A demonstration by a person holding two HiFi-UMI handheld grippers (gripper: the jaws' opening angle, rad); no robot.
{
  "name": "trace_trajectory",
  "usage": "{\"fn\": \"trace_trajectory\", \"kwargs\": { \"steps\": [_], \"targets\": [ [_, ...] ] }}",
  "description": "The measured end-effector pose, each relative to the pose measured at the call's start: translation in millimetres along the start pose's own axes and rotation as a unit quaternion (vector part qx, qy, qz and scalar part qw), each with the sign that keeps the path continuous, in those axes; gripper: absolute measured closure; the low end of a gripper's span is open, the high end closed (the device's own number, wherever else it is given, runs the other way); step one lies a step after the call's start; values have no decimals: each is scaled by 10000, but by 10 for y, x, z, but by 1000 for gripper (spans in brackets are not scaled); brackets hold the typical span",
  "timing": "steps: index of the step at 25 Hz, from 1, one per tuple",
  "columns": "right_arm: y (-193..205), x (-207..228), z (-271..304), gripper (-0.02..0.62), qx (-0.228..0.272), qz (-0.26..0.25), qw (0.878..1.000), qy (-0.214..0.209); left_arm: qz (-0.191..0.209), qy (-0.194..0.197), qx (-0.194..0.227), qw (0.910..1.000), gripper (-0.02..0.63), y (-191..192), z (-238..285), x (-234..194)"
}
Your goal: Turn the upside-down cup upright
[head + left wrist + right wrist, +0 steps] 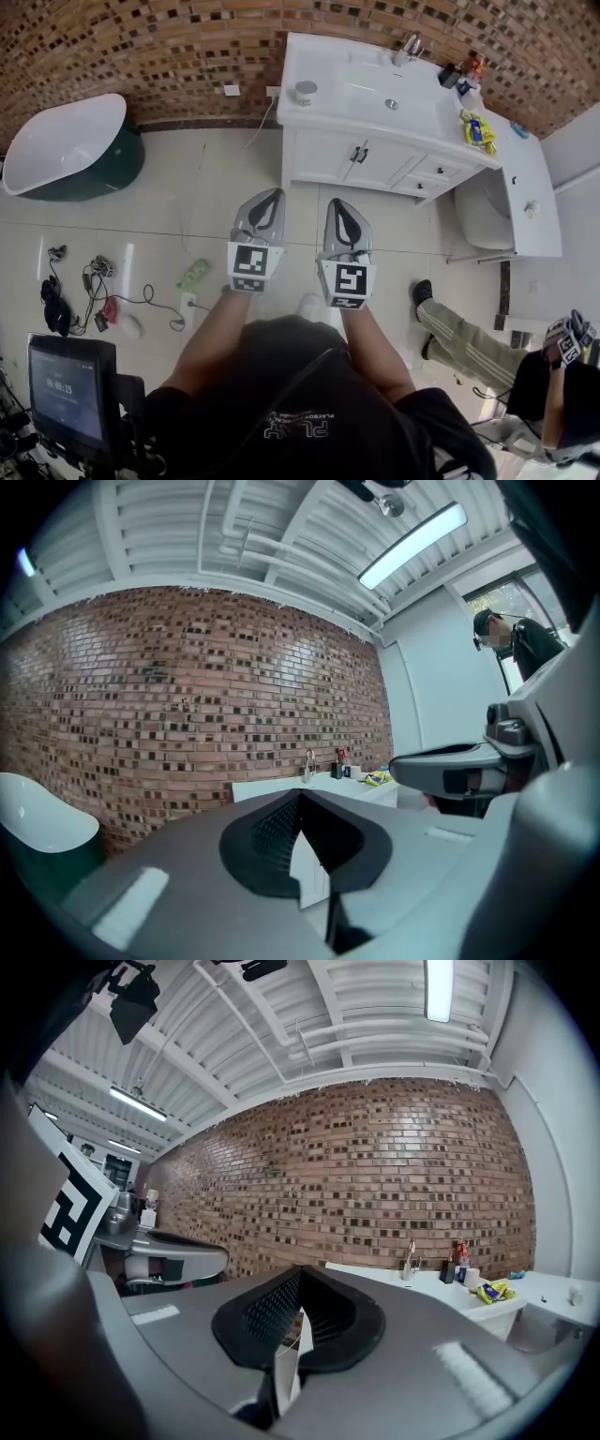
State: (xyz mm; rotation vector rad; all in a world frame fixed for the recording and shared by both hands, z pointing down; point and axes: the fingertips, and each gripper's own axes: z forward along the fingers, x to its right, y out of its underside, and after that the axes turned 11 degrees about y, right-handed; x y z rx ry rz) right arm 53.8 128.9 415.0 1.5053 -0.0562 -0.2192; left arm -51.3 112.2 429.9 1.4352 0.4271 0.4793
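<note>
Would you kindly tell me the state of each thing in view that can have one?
Left gripper: shut, nothing between the jaws.
Right gripper: shut, nothing between the jaws.
Cup: at the left end of the counter, seemingly mouth down, untouched.
Cabinet doors: closed.
Bathtub: empty.
Screen: lit.

right gripper [300,1275]: jaws together, nothing between | left gripper [174,1258]: 9 o'clock, level | brick wall [375,1176]: centre, across the back | white vanity counter [427,1287]: 4 o'clock, bearing faucet [410,1261], small bottles, yellow packet [491,1291] | strip light [439,988]: 1 o'clock, lit
</note>
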Motion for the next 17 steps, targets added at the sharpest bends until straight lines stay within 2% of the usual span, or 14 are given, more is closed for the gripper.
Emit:
{"fn": "trace_trajectory", "kwargs": {
  "steps": [17],
  "targets": [
    [61, 75, 5, 583, -20, -73, 10000, 10, 86, -148, -8, 9999, 611, -10, 7, -41]
  ]
}}
